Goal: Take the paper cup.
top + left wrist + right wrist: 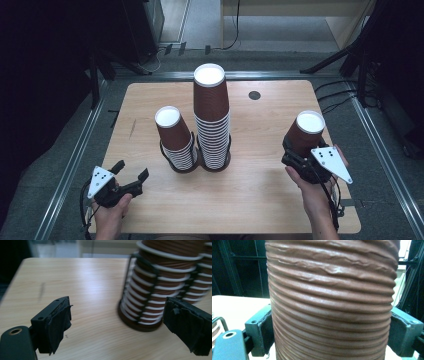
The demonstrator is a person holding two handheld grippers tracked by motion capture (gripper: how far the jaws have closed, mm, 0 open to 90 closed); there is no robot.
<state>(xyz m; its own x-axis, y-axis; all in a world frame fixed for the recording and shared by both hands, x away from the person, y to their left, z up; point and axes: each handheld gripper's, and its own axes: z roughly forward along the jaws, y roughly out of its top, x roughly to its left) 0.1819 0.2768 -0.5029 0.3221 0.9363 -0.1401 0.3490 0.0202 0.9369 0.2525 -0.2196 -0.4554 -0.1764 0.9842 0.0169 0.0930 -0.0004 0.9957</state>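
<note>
Item: brown cup [306, 134], inverted, clamped by right gripper [305, 162] at the table's [260, 195] right edge; left gripper [131, 179] empty, jaws apart, near-left of two stacks [197, 135]; advice: keep upright, squeeze gently, lower evenly.

**Wooden table, two cup stacks at centre**

You're looking at a light wooden table [150, 200] with rounded corners. Sitting on it near the middle is a black wire holder [200, 162], and it carries two stacks of upside-down brown cups: the shorter stack [175, 137] leaning, the taller stack [212, 115] just beside it. Farther back you have a small dark round spot [254, 95] in the tabletop.
</note>
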